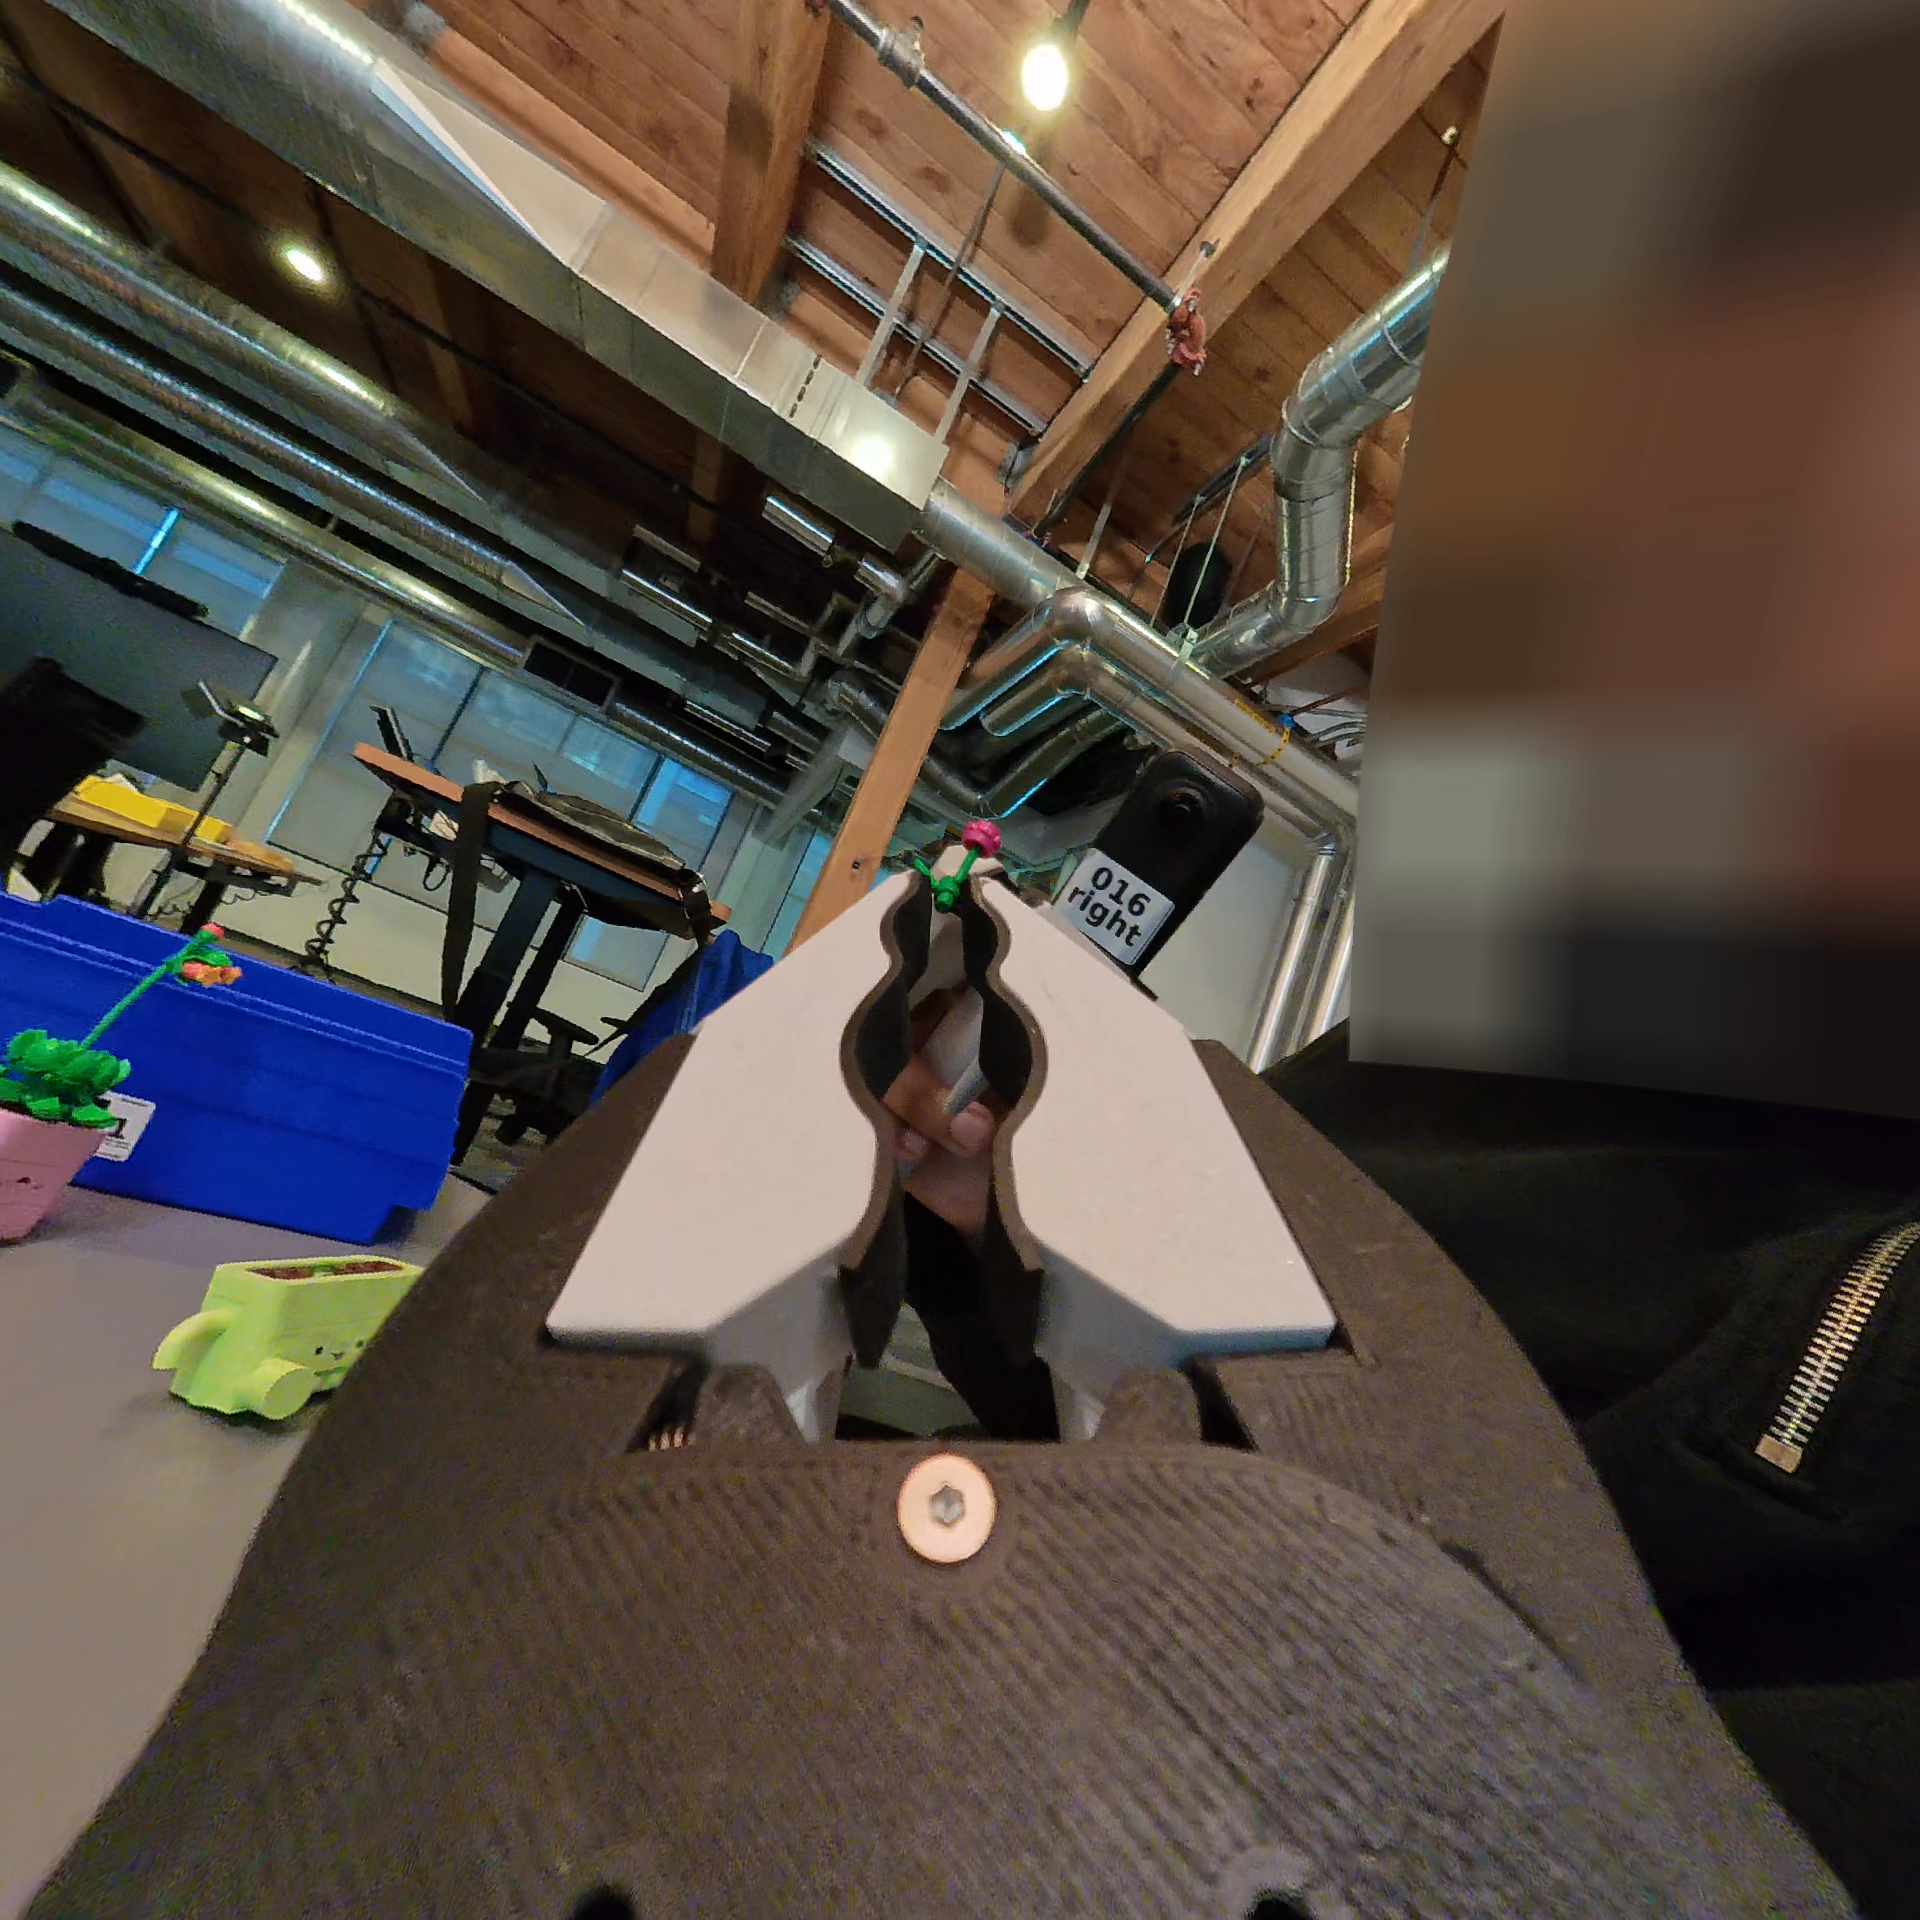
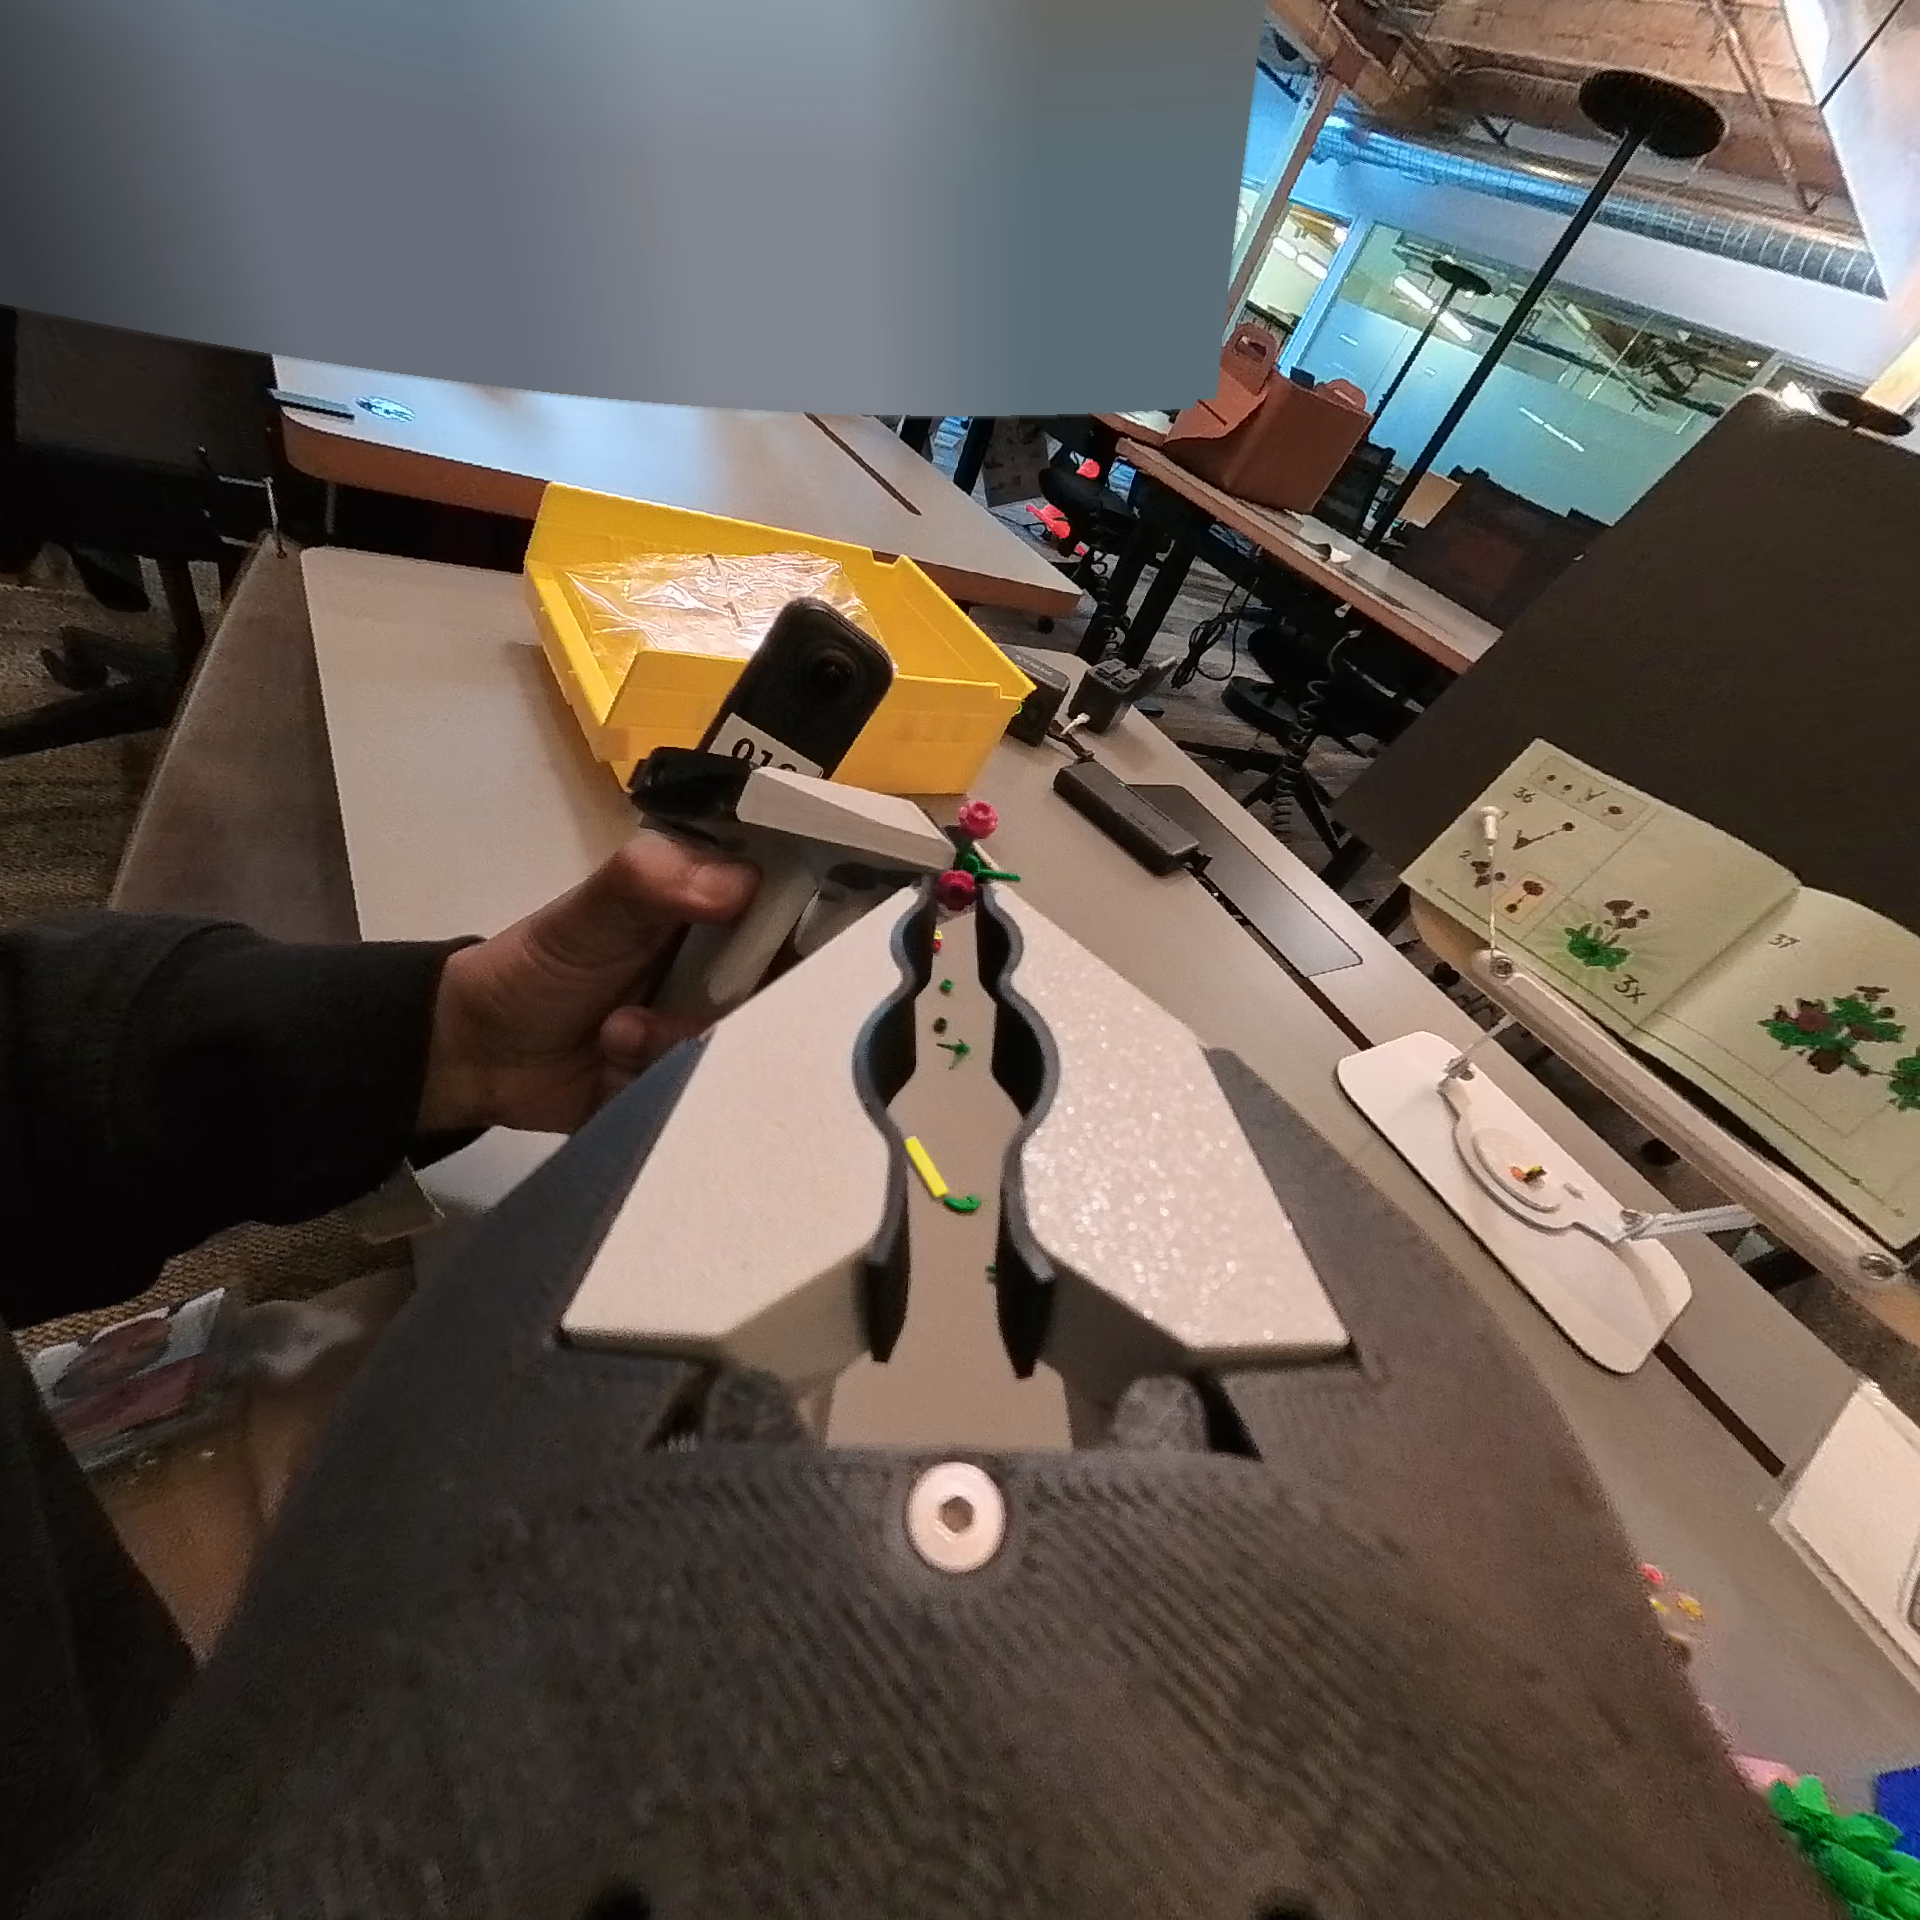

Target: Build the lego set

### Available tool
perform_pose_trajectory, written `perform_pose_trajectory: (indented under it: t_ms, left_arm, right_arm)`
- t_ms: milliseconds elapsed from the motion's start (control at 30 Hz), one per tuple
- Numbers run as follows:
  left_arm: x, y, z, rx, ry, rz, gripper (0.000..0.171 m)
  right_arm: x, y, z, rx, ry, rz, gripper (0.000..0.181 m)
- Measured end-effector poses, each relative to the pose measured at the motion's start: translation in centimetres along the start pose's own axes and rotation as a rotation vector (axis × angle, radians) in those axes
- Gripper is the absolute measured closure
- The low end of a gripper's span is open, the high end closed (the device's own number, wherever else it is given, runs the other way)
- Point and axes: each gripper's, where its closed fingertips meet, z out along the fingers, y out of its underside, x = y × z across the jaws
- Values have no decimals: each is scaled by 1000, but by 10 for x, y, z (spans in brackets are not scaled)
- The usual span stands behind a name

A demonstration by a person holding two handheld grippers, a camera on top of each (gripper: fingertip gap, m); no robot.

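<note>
In the left wrist view my left gripper (image 1: 948, 891) points up and is shut on a thin green stem (image 1: 943, 896) with a pink flower (image 1: 980, 836) at its top. My right gripper's camera body (image 1: 1184, 831) rises just behind it. In the right wrist view my right gripper (image 2: 954, 896) is shut on a magenta flower piece (image 2: 954, 886), held against the green stem (image 2: 982, 873). The left gripper (image 2: 943, 850) comes in from the left in a hand (image 2: 561, 997), its tip touching the same stem. A second pink flower (image 2: 978, 821) sits on top.
A pink pot with green leaves (image 1: 47, 1132), a lime-green pot (image 1: 291, 1340) and a blue bin (image 1: 260, 1081) are at the left. A yellow tray (image 2: 935, 717), an open instruction booklet (image 2: 1662, 966) on a white stand (image 2: 1507, 1195), and small loose pieces (image 2: 925, 1164) are on the grey table (image 2: 436, 748). The grippers are tip to tip, or close to it.
</note>
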Motion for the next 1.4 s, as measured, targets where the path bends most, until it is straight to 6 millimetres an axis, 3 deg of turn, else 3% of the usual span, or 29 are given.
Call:
perform_pose_trajectory:
  t_ms: [200, 400, 567, 933, 1133, 1233, 1300, 1400]
  left_arm:
    - [0, 5, 2, -24, 28, -61, 168]
    - [5, 8, -1, -39, 128, -206, 167]
    - [13, 28, 4, -161, 196, -331, 167]
    - [20, 46, 12, -247, 257, -417, 167]
    - [17, 41, 13, -208, 232, -364, 165]
    - [13, 31, 13, -149, 187, -270, 140]
    - [10, 30, 13, -157, 118, -143, 137]
    - [7, 38, 15, -246, 12, 62, 150]
  right_arm:
    - [-4, 1, -2, -8, -24, -67, 162]
    - [4, 2, -14, -20, 14, -243, 163]
    - [-17, 10, -25, -5, -133, -320, 162]
    - [-23, 15, -36, -54, -156, -432, 179]
    - [-22, 17, -36, -71, -184, -350, 181]
    - [-14, 14, -35, -59, -178, -228, 181]
    - [-7, 14, -33, -62, -176, -125, 181]
    - [-5, 18, -33, -82, -243, 78, 181]
